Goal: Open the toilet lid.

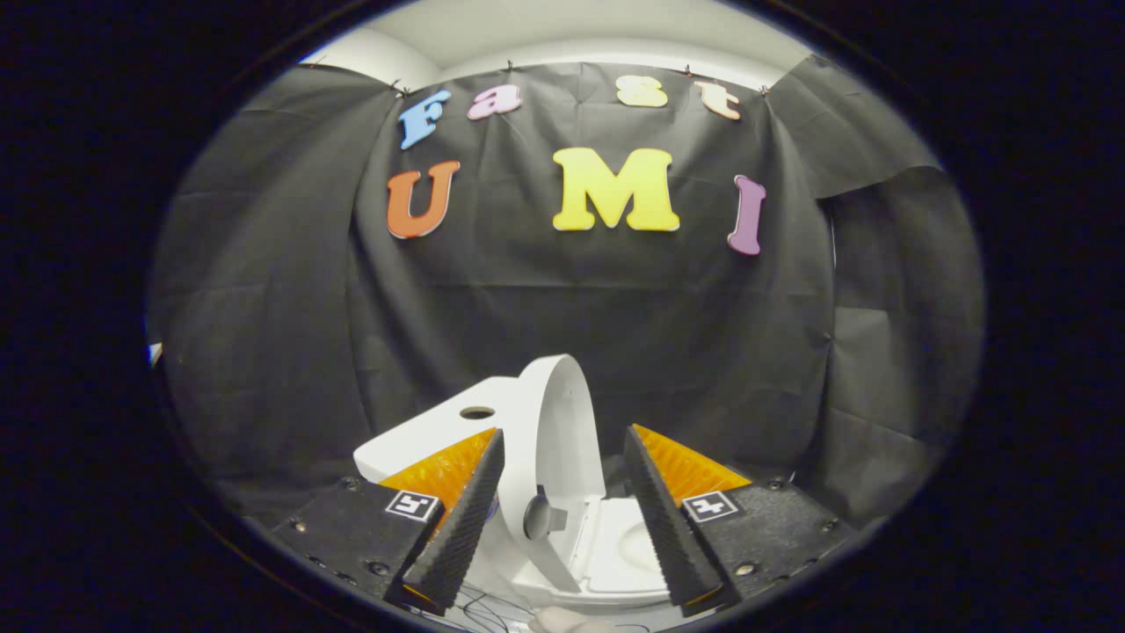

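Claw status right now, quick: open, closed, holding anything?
Claw: open, holding nothing; the raised toilet lid stands between its fingers, neither finger pressing on it.

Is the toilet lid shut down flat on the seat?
No, the toilet lid stands raised upright against the tank, baring the seat, and the open gripper has a finger on each side without touching it.

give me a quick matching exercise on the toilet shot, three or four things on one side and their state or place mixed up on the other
Things:
1. toilet lid
2. tank
3. toilet seat
4. gripper

States or places:
A. fingers apart, holding nothing
B. raised, standing upright between the fingers
C. lying down flat over the bowl
D. beside the raised lid, round hole in its top

Pairs: 1-B, 2-D, 3-C, 4-A
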Demonstrator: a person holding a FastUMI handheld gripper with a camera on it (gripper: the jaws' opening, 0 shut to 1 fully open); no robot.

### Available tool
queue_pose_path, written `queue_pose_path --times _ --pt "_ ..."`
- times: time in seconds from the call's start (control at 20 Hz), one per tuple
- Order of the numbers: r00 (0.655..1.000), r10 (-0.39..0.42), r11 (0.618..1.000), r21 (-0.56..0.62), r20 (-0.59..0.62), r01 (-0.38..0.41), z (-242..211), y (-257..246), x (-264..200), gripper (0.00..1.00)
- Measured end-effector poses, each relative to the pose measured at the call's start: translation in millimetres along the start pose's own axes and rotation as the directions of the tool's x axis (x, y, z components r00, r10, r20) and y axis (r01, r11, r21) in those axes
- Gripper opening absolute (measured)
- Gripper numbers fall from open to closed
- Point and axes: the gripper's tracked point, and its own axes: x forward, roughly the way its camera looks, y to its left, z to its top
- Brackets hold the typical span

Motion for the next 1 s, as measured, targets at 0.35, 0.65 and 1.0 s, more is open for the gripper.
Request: queue_pose_path --times 0.35,0.65,1.0 --pt "0.985 -0.035 0.999 0.029 0.171 0.031 39 -71 -51 1.0" --pt "0.978 -0.098 0.995 0.014 0.184 0.097 17 -146 -85 1.0" --pt "0.984 -0.156 0.988 0.033 0.087 0.154 -60 -212 -118 1.0"
